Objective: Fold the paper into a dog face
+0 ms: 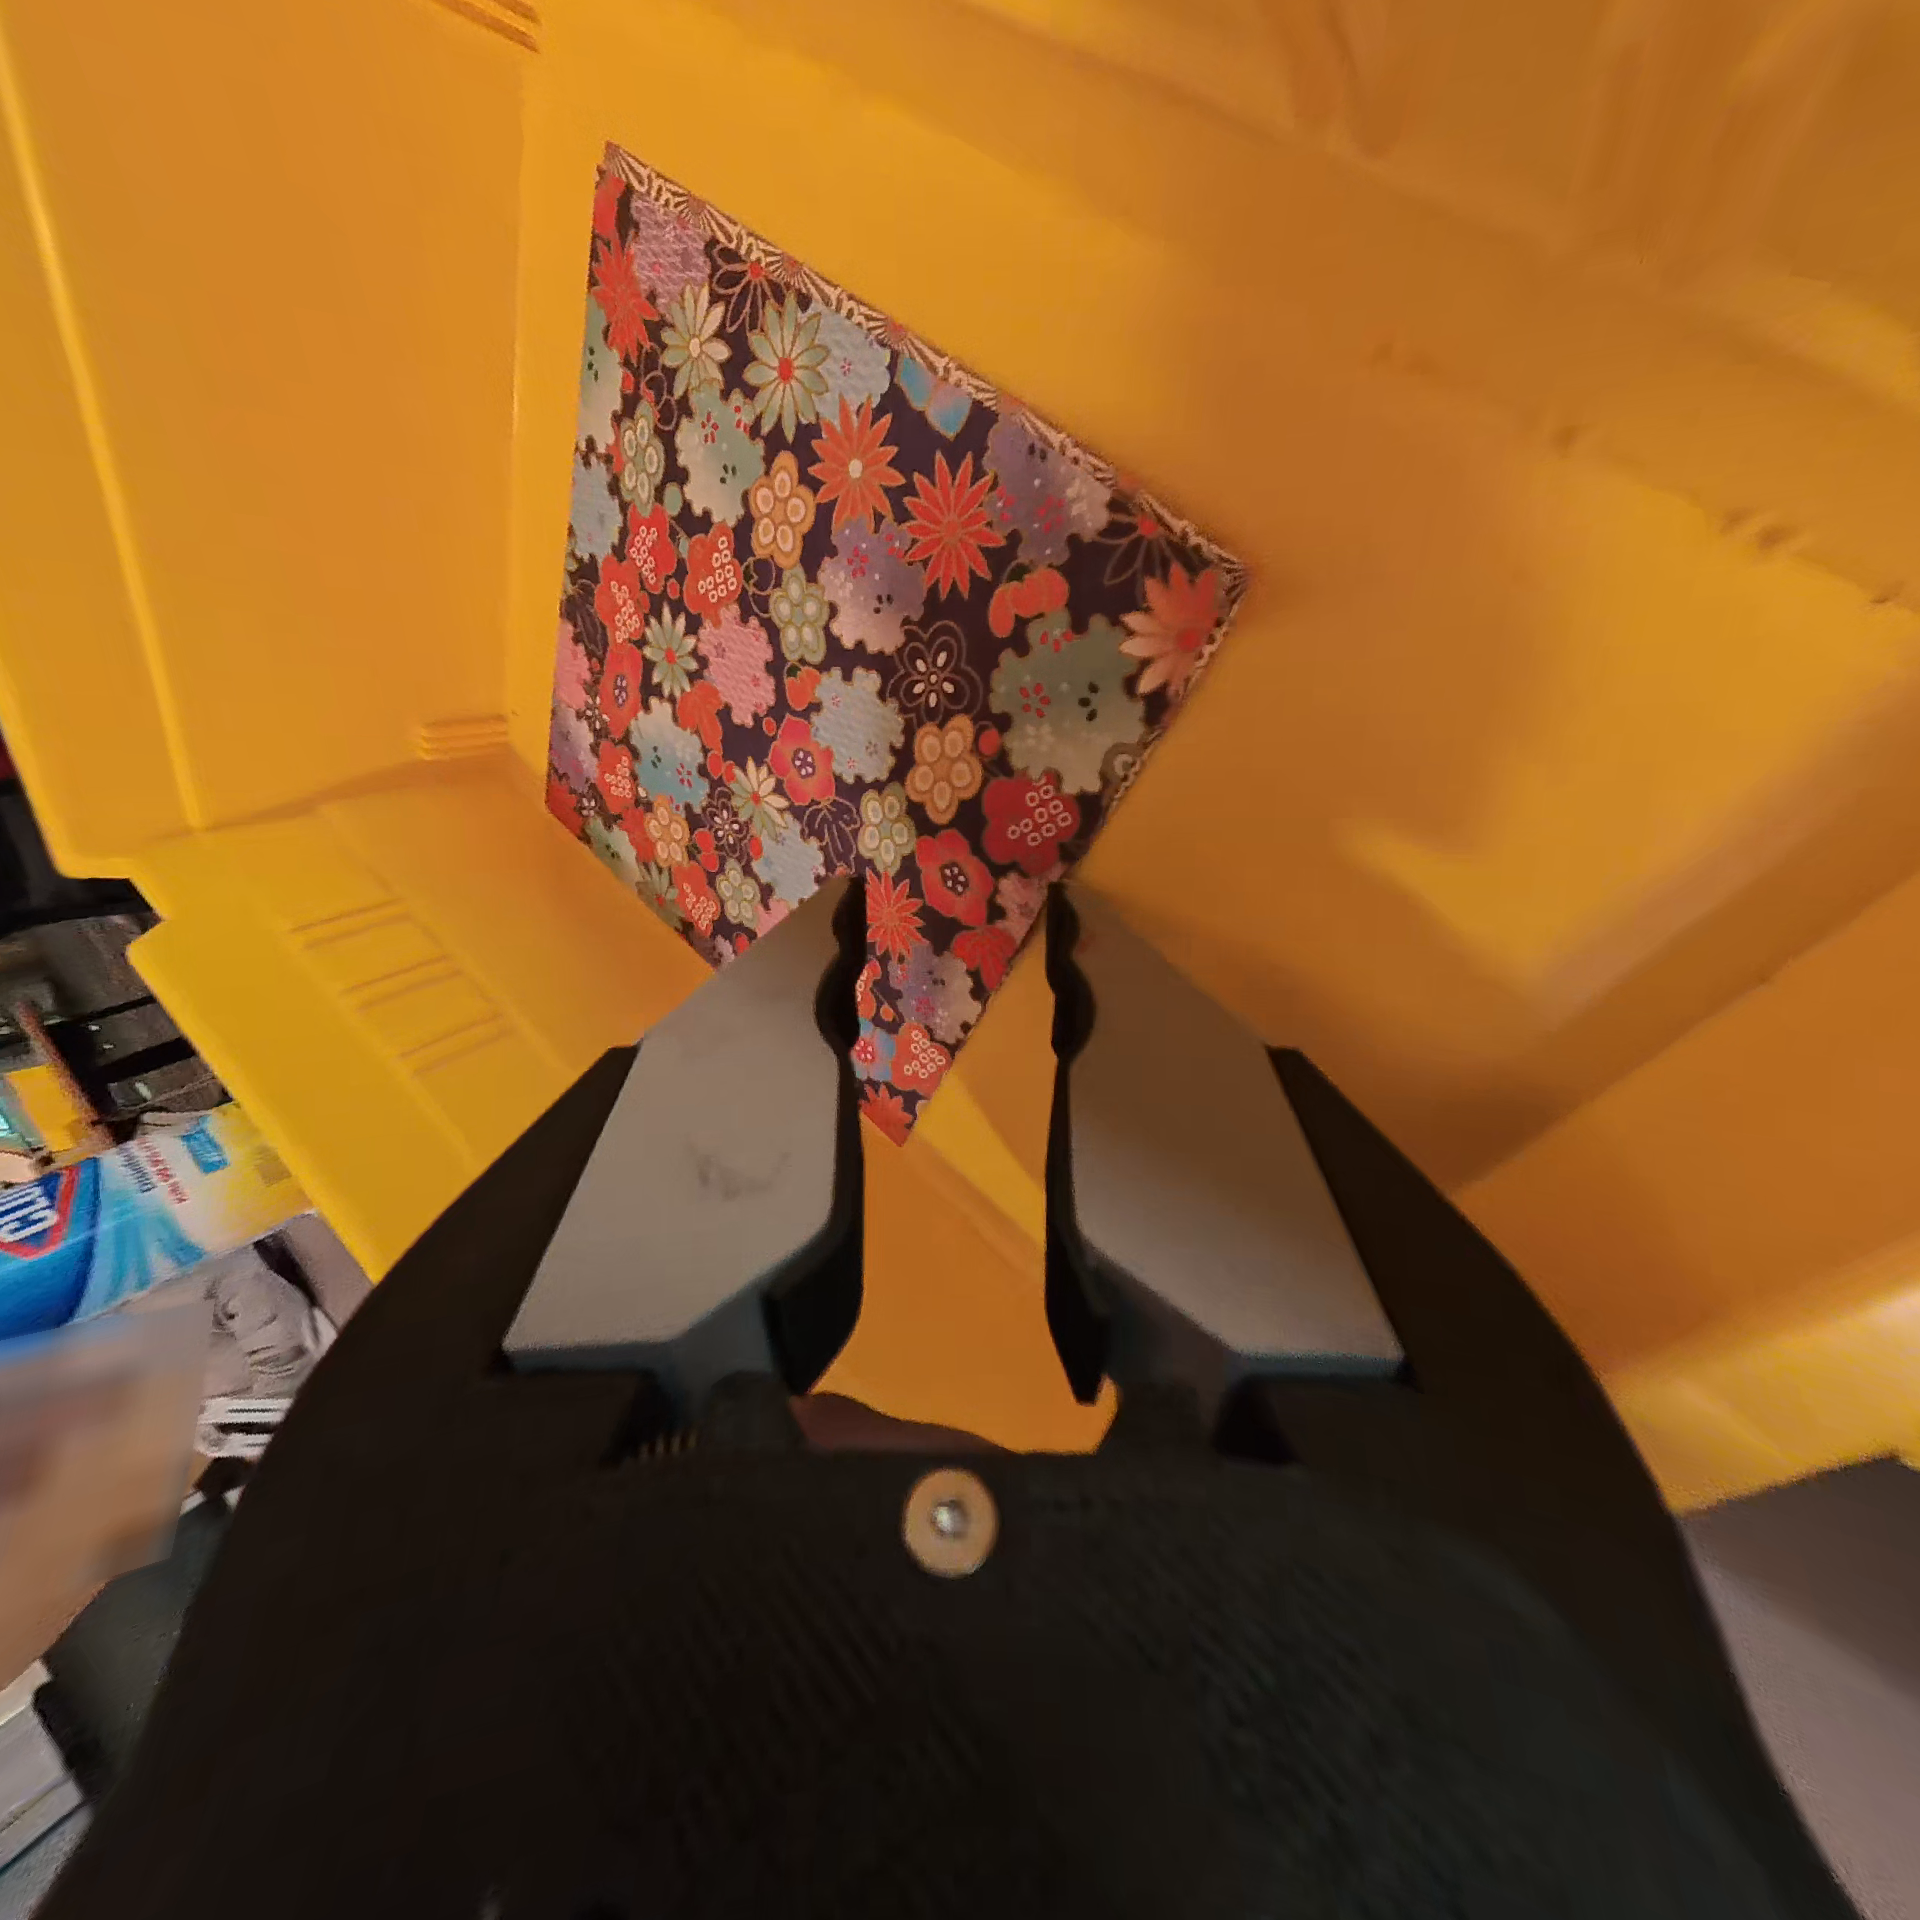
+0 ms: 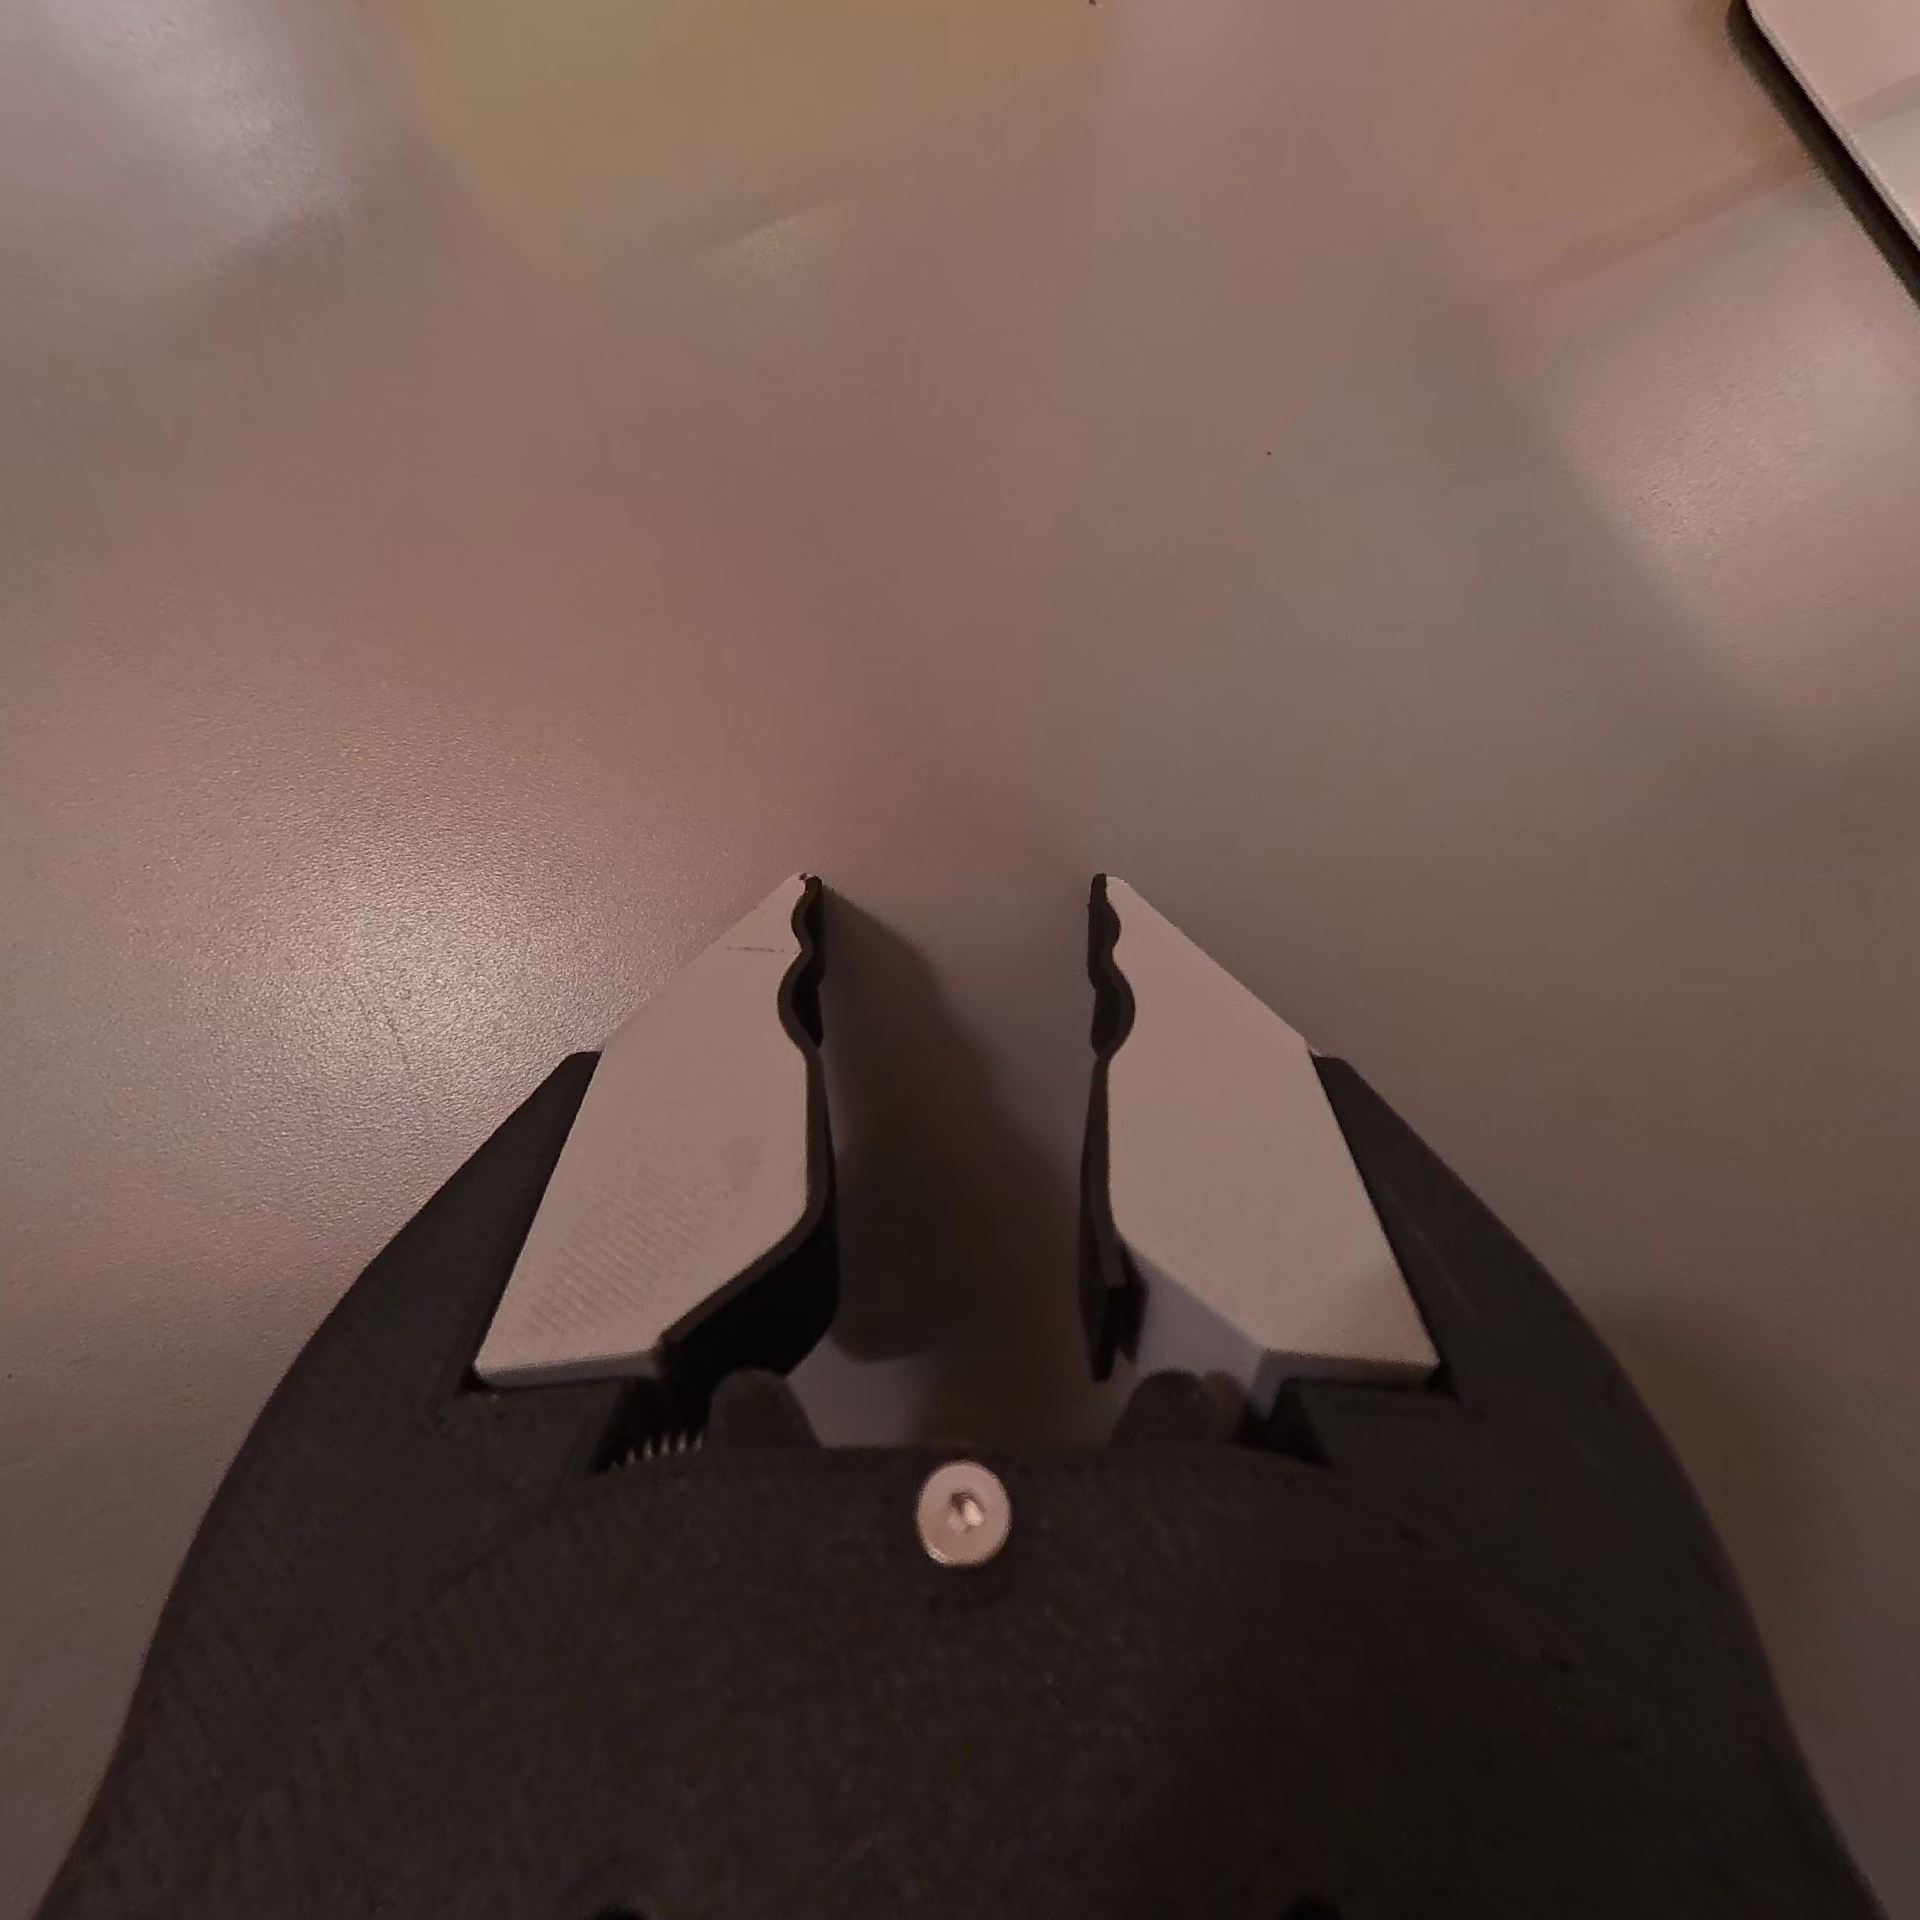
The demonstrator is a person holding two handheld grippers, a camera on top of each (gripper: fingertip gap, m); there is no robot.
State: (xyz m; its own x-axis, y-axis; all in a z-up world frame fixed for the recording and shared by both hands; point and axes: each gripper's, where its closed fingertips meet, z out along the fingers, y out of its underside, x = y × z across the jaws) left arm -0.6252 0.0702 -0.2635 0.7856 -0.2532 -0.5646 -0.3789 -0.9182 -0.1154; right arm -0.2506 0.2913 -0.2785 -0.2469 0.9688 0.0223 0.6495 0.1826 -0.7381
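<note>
A square sheet of floral paper (image 1: 831, 623), dark with red, teal and orange flowers, lies flat on a yellow plastic surface (image 1: 1455, 520) in the left wrist view. A thin strip of another pattern shows along its upper right edge. My left gripper (image 1: 956, 899) is open, with the sheet's near corner lying between and under its two fingers. I cannot tell whether the fingers touch the paper. My right gripper (image 2: 956, 883) is open and empty, close over a bare grey table (image 2: 935, 468). The paper does not show in the right wrist view.
The yellow surface has ridges and a raised rim like a bin lid. A blue and white package (image 1: 94, 1236) and dark clutter lie beyond its left edge. A pale flat object with a dark edge (image 2: 1860, 114) sits at the table's far right corner. The grippers' ends are close to 45 cm from one another.
</note>
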